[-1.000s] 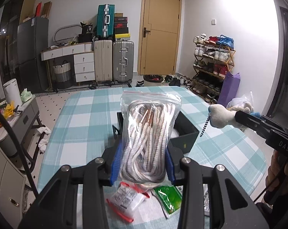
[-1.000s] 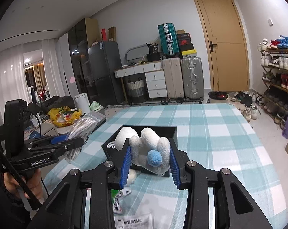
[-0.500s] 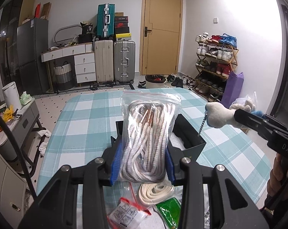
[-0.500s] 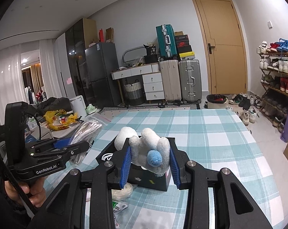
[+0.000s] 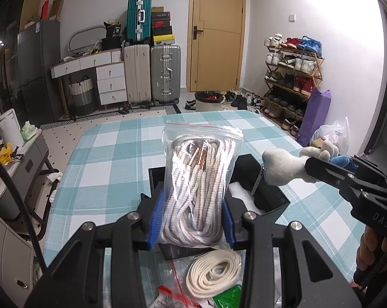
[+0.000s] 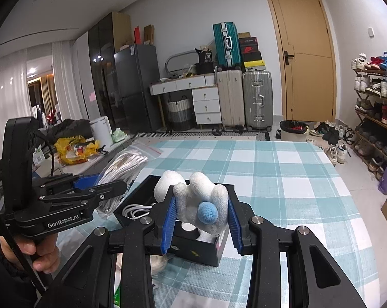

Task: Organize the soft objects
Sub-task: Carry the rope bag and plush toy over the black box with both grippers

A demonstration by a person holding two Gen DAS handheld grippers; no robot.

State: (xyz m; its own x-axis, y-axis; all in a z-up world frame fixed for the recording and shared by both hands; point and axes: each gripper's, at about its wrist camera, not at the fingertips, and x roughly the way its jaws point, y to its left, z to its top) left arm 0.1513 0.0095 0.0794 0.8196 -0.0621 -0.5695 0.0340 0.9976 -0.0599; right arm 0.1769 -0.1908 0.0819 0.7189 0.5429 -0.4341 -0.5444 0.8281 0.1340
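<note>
My left gripper (image 5: 192,218) is shut on a clear zip bag of white rope (image 5: 198,187) and holds it upright above the near side of a black open box (image 5: 270,200). My right gripper (image 6: 199,218) is shut on a white plush toy with a blue pompom (image 6: 198,202), held above the same box (image 6: 203,246). The plush (image 5: 285,166) also shows at the right in the left wrist view, its bead chain hanging toward the box. The bag (image 6: 121,169) shows at the left in the right wrist view.
The box stands on a teal checked tablecloth (image 5: 111,164). A loose coil of cream cord (image 5: 214,272), a red-edged packet (image 5: 172,297) and a green packet (image 5: 229,300) lie near the table's front edge. White cable (image 6: 135,209) lies inside the box.
Both grippers have risen and drawn back toward the front edge, so the box and the cream cord coil show lower and fuller. Both holds are unchanged.
</note>
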